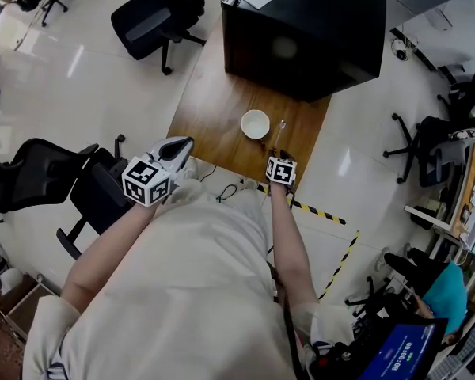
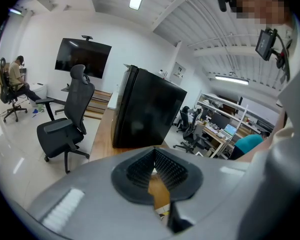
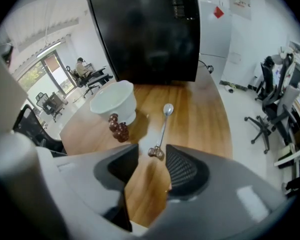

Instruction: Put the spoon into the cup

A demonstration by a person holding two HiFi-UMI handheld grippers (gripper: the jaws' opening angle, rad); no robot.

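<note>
Person in a pale top seen from above, a gripper in each hand, at the near edge of a wooden table [image 1: 210, 113]; at far left a black office chair [image 1: 32, 182] stands on the pale floor; the left gripper [image 2: 154, 155] is held off the table's near left corner, its jaw tips closed together with nothing between them; on the table a white cup [image 1: 255, 123] stands upright, in front of a large black box [image 1: 301, 30]; just right of the cup, not touching it, the spoon [image 1: 280, 131] lies flat, bowl end toward the box, brown knobbed handle end toward the person; the right gripper [image 3: 151, 156] points steeply down at that handle end, jaws partly apart, the knob in the gap at their tips, the pads not pressing on it; at far right, yellow-and-black tape [image 1: 324, 212] marks the floor.
</note>
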